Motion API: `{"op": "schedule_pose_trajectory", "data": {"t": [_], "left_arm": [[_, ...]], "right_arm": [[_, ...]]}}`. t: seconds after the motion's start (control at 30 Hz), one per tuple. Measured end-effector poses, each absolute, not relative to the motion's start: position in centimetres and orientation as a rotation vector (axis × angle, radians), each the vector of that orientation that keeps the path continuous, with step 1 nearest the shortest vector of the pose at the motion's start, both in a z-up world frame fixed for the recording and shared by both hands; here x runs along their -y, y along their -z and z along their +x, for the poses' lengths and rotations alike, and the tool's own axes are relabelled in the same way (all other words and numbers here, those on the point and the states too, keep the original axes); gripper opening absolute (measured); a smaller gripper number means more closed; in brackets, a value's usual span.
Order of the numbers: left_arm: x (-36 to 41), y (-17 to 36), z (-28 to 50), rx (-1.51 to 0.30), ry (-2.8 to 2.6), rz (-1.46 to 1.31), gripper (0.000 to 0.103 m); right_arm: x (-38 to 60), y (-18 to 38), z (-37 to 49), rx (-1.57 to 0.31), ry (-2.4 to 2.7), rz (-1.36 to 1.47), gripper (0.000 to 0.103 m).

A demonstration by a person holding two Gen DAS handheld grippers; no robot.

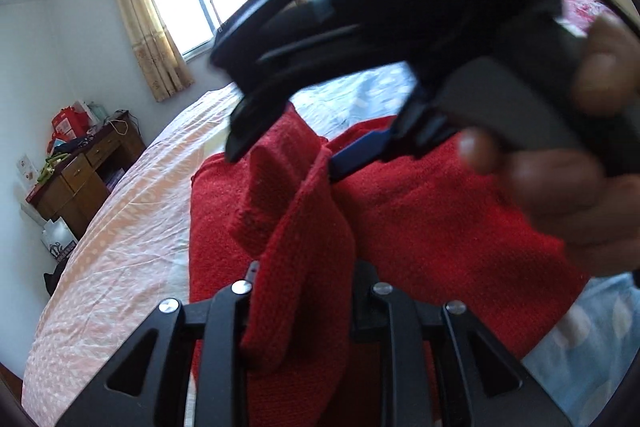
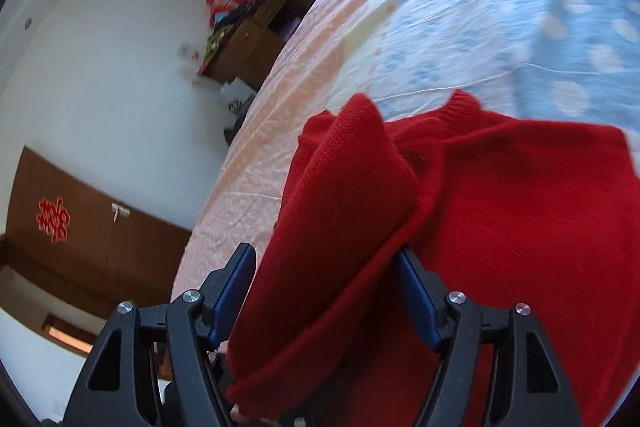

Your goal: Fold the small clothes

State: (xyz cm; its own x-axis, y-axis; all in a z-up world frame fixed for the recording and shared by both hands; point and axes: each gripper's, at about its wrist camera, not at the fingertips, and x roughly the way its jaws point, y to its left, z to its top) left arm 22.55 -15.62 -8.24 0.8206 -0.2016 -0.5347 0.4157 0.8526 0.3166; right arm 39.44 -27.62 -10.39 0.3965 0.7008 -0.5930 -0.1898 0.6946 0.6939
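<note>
The red knitted sweater [image 2: 520, 211] lies spread on the bed [image 2: 480, 7], its body flat on the blue-and-pink sheet. One sleeve [image 2: 340, 227] is lifted off it and runs lengthwise from near the neckline straight back toward me. That long axis is what matters: the sleeve lies in line with both my claws, so carrying it sideways over the body should make the fold.

My left claw [image 1: 304, 291] is clamped on the sleeve's knit, the fabric bunched tight between its fingers. My right claw [image 2: 326, 291] has its blue pads standing apart on either side of the same sleeve. The cloth drapes between them and rests against the right-hand pad, but they do not pinch it.

In the left view, the right claw crosses above the sweater, with my right hand [image 1: 568, 163] close behind. I judge the left claw to carry the sleeve alone.
</note>
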Motion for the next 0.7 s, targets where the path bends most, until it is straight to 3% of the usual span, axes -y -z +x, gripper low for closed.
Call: {"op": "schedule_pose_trajectory", "data": {"t": [0.1,0.17,0.27,0.7], "left_arm": [[15.9,8.4,22.2,-0.505,0.345,0.45,0.025],[16.0,8.4,22.2,-0.506,0.351,0.452,0.025],[16.2,8.3,22.1,-0.511,0.358,0.46,0.025],[22.7,7.2,18.8,-0.471,0.464,0.539,0.025]], "right_arm": [[26.2,10.9,40.3,-1.029,-0.571,0.51,0.068],[26.1,11.1,40.5,-1.03,-0.547,0.451,0.034],[27.1,11.1,40.2,-1.017,-0.532,0.45,0.02],[35.5,9.6,35.9,-0.912,-0.514,0.493,0.018]]}}
